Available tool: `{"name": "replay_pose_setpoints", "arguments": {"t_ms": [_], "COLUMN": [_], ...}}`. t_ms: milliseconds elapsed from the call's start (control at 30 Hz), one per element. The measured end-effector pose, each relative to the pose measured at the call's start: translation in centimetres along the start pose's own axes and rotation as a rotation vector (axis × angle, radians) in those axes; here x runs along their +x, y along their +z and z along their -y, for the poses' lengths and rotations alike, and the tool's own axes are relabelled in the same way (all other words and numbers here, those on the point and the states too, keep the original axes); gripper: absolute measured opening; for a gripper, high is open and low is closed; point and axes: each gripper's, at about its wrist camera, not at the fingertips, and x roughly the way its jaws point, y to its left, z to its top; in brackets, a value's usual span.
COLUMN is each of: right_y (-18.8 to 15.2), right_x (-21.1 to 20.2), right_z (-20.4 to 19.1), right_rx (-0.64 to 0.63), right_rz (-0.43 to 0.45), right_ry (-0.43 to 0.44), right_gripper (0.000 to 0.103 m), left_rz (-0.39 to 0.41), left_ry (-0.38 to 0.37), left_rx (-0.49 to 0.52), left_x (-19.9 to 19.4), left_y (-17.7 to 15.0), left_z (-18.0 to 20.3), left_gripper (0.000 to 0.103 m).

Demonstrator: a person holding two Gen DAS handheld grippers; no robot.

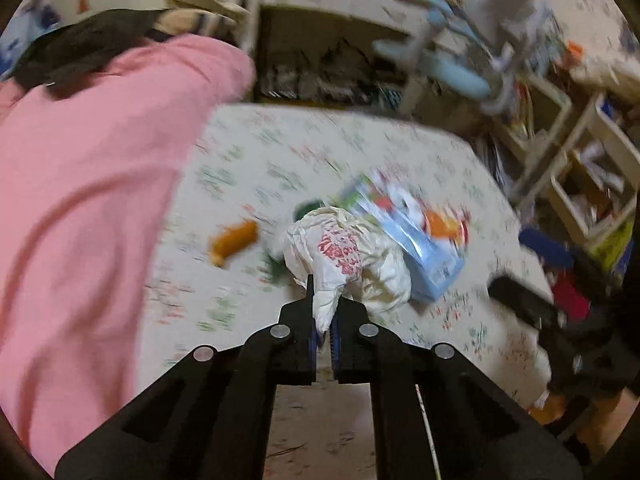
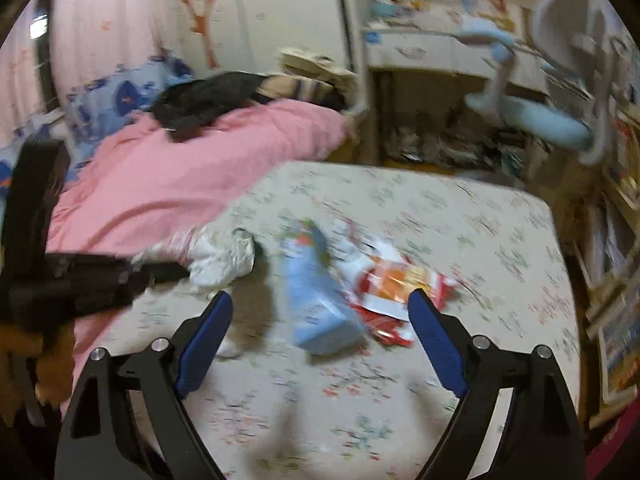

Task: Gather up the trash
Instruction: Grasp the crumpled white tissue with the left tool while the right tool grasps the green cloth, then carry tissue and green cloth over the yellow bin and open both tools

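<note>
The left hand-held gripper (image 1: 325,300) pinches the white plastic bag (image 1: 344,256) mid-tabletop (image 1: 248,160); the right hand-held gripper (image 2: 320,312) gapes above the blue packet (image 2: 316,300).

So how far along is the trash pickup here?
Nothing looks collected yet. In hand: the left gripper is shut on the white plastic bag. Left: the blue box, the red wrapper and an orange item on the table; the right gripper is open.

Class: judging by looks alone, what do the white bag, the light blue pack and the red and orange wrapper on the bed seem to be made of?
White bag: thin plastic film, crumpled, soft sheen, red print. Light blue pack: probably glossy plastic wrap or coated card; blur leaves it open. Red and orange wrapper: likely shiny printed foil or plastic film, lying flat and creased.
</note>
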Motion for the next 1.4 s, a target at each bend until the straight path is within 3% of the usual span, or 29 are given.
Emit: {"name": "replay_pose_setpoints", "arguments": {"t_ms": [100, 200, 300, 467, 833, 933, 1067, 1233, 1400], "right_y": [-0.1, -0.5, -0.8, -0.7, 2.5, 2.4, 2.6, 3.6, 1.7], "right_x": [0.2, 1.5, 2.5, 4.8, 14.4, 15.7, 14.8, 9.5, 3.7], "right_z": [-1.8, -3.5, -5.1, -6.4, -6.7, -7.3, -7.6, -6.0, -4.3], "right_rx": [-0.053, -0.075, -0.115, -0.134, -0.25, -0.344, -0.372, -0.186, -0.046], "right_rz": [-0.006, -0.058, -0.092, -0.132, -0.319, -0.36, -0.36, -0.254, -0.184], "right_ry": [0.06, 0.12, 0.138, 0.149, -0.018, -0.062, -0.037, 0.088, 0.148], "right_gripper": [0.083, 0.082, 0.082, 0.078, 0.068, 0.051, 0.041, 0.041, 0.041], "left_rz": [-0.028, -0.011, 0.074, 0.124, 0.127, 0.124, 0.121, 0.124, 0.13], "left_ry": [-0.077, -0.026, -0.054, -0.039, -0.004, -0.006, 0.003, 0.001, 0.016], "left_rx": [-0.056, -0.119, -0.234, -0.273, -0.215, -0.206, -0.195, -0.194, -0.134], "left_x": [-0.7, -1.5, -3.2, -4.1, -4.3, -4.1, -4.1, -4.1, -4.1], "left_y": [0.6, 0.7, 1.0, 1.0, 1.4, 1.5, 1.6, 1.5, 0.8], "left_z": [-2.2, -4.3, -6.8, -7.3, -6.3, -6.0, -5.8, -5.9, -4.4], "left_gripper": [0.005, 0.005, 0.005, 0.005, 0.005, 0.005, 0.005, 0.005, 0.005]}}
